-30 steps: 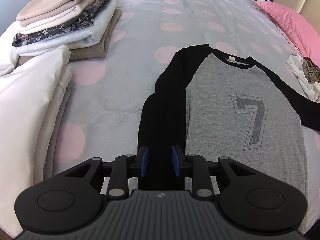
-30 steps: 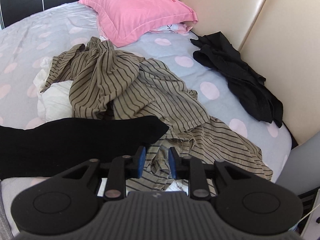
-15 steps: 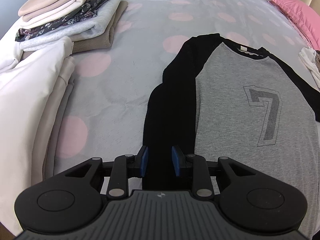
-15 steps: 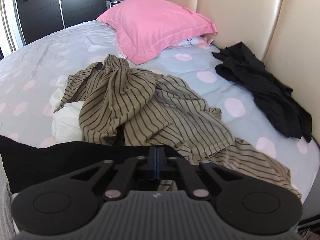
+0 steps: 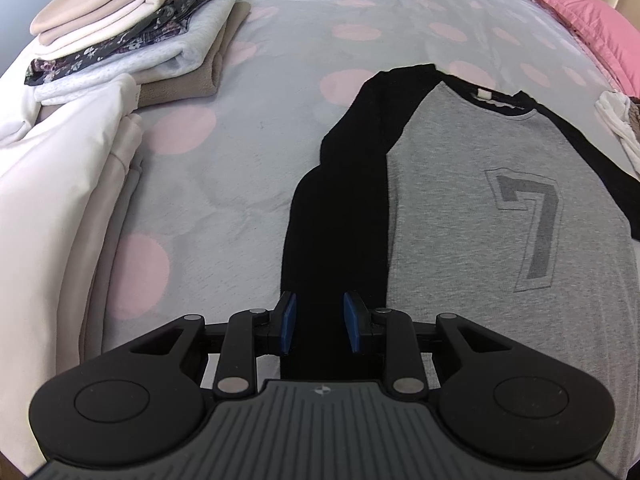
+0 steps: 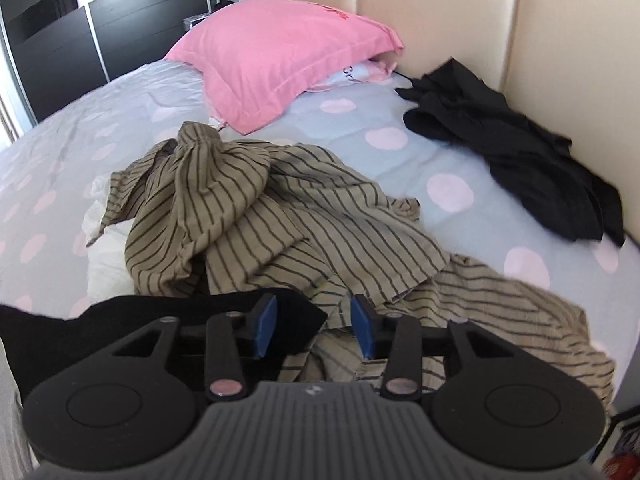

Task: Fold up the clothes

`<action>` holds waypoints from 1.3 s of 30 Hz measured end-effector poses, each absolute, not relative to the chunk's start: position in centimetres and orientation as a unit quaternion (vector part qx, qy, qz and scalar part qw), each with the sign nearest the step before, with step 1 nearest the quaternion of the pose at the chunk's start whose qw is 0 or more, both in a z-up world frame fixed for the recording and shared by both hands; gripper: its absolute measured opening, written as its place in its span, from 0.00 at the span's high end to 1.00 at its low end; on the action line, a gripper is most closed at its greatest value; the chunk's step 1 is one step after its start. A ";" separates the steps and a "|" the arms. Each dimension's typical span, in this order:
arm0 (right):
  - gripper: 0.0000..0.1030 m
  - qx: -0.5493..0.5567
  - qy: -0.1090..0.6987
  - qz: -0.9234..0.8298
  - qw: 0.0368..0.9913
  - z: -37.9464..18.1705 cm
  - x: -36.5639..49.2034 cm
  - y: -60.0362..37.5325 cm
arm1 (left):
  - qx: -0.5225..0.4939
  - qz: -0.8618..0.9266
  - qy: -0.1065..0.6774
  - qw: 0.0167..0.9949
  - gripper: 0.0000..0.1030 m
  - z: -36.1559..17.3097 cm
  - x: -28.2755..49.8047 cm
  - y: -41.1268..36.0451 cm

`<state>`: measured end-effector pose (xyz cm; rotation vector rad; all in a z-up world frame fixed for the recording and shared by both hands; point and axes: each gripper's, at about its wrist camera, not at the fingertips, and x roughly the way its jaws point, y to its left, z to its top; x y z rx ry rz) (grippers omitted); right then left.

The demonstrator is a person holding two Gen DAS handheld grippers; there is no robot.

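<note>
Left gripper (image 5: 320,328), low over the bed (image 5: 248,184), points along the black left sleeve (image 5: 340,200) of the grey raglan shirt (image 5: 480,220), which lies flat, number up; jaws stand narrowly apart, straddling the sleeve near its cuff, not clamped. Right gripper (image 6: 314,330), jaws wide, hovers at the tip of the other black sleeve (image 6: 168,312), which lies beside its left finger. Beyond: striped garment (image 6: 280,232), pink pillow (image 6: 280,56), black garment (image 6: 512,152). Folded stack (image 5: 132,36) at far left.
</note>
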<state>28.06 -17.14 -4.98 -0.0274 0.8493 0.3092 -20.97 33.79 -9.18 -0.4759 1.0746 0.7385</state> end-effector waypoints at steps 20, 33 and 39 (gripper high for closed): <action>0.96 -0.001 0.341 0.160 0.926 1.7 25.2 -15.4 | -0.225 0.329 0.484 0.779 0.76 -8.5 -21.1 33.6; 0.59 -0.037 0.364 0.160 0.917 1.0 19.3 -10.6 | -0.241 0.313 0.488 0.778 0.75 -7.5 -22.9 32.0; 0.55 -0.039 0.398 0.269 0.876 -1.1 12.9 -5.9 | -0.253 0.307 0.488 0.777 0.62 -7.5 -24.6 30.6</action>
